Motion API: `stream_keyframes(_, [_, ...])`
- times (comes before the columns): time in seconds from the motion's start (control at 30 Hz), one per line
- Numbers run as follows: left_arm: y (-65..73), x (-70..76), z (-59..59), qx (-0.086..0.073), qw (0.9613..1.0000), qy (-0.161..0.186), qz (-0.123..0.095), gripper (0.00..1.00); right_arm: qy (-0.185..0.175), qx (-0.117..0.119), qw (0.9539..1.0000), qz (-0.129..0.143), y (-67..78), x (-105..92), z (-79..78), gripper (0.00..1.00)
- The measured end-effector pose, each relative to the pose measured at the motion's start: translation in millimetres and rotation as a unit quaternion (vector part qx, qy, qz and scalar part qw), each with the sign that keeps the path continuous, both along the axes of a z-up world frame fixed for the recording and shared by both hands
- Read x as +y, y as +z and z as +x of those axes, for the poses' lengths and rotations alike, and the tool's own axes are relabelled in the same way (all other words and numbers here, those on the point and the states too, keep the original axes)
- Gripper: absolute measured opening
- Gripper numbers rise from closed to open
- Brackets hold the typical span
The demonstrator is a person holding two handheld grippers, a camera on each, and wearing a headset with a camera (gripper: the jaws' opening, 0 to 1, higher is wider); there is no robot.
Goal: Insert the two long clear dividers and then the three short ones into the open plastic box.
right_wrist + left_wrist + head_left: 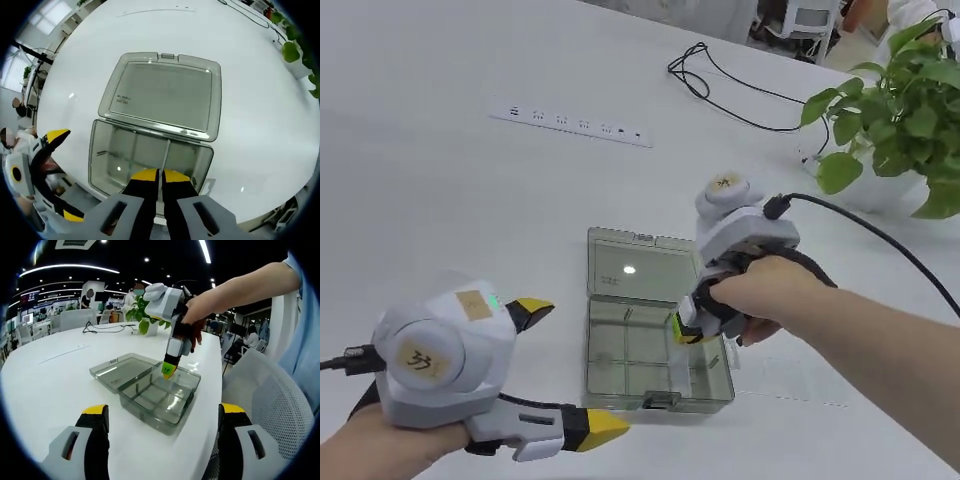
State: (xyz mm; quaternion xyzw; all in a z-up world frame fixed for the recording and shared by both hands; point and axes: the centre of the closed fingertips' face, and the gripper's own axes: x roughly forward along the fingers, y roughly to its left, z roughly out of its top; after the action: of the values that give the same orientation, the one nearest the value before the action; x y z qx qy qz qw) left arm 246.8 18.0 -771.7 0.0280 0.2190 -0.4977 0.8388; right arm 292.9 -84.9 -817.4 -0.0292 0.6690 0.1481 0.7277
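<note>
White tabletop (440,200) carries the open plastic box (620,398). In the head view the right gripper (686,332) dips into the box's right side, and the left gripper (570,368) hovers near its front-left corner, jaws spread. The left gripper view puts the box just ahead of those wide jaws. In the right gripper view the jaws pinch a clear divider (164,160) edge-on inside the tray. It seems to be mid-seating, and next needs a straight push down into its slots.

I count two grippers, left gripper (580,368) and right gripper (686,332); one open plastic box (620,392); one clear divider (162,160) I can make out; one power strip (570,122); one potted plant (900,110); one looped black cable (740,90).
</note>
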Motion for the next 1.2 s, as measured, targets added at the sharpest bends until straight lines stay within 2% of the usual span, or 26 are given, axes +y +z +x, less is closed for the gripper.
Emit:
stream_keyframes(0.43, [0.5, 0.3, 0.6, -0.001, 1.0000, 0.006, 0.002, 0.91, 0.003, -0.003, 0.9997, 0.022, -1.2, 1.7, 0.4, 0.05])
stream_keyframes(0.63, [0.3, 2.8, 0.4, 0.000, 0.9999, 0.009, 0.005, 0.91, 0.015, -0.015, 0.9991, 0.037, -1.1, 2.6, 0.8, 0.07])
stream_keyframes(0.8, [0.0, 4.7, -2.0, 0.000, 0.9999, 0.010, 0.009, 0.91, 0.025, -0.030, 0.9982, 0.046, -1.8, 1.8, -0.6, 0.16])
stream_keyframes(0.87, [0.1, 5.1, -2.5, 0.001, 0.9999, 0.011, 0.009, 0.91, 0.024, -0.038, 0.9977, 0.050, -1.4, 1.8, -0.9, 0.25])
stream_keyframes(0.93, [0.2, 5.5, -2.6, 0.001, 0.9999, 0.011, 0.010, 0.92, 0.024, -0.052, 0.9966, 0.060, -0.7, 2.0, 0.7, 0.31])
stream_keyframes(1.0, [0.2, 5.8, -2.6, 0.001, 0.9999, 0.011, 0.012, 0.92, 0.008, -0.059, 0.9945, 0.086, 2.2, 8.0, 0.8, 0.36])
stream_keyframes(1.2, [0.0, 5.9, -3.0, 0.003, 0.9998, 0.011, 0.015, 0.92, 0.008, -0.085, 0.9911, 0.103, 4.9, 8.2, 3.2, 0.53])
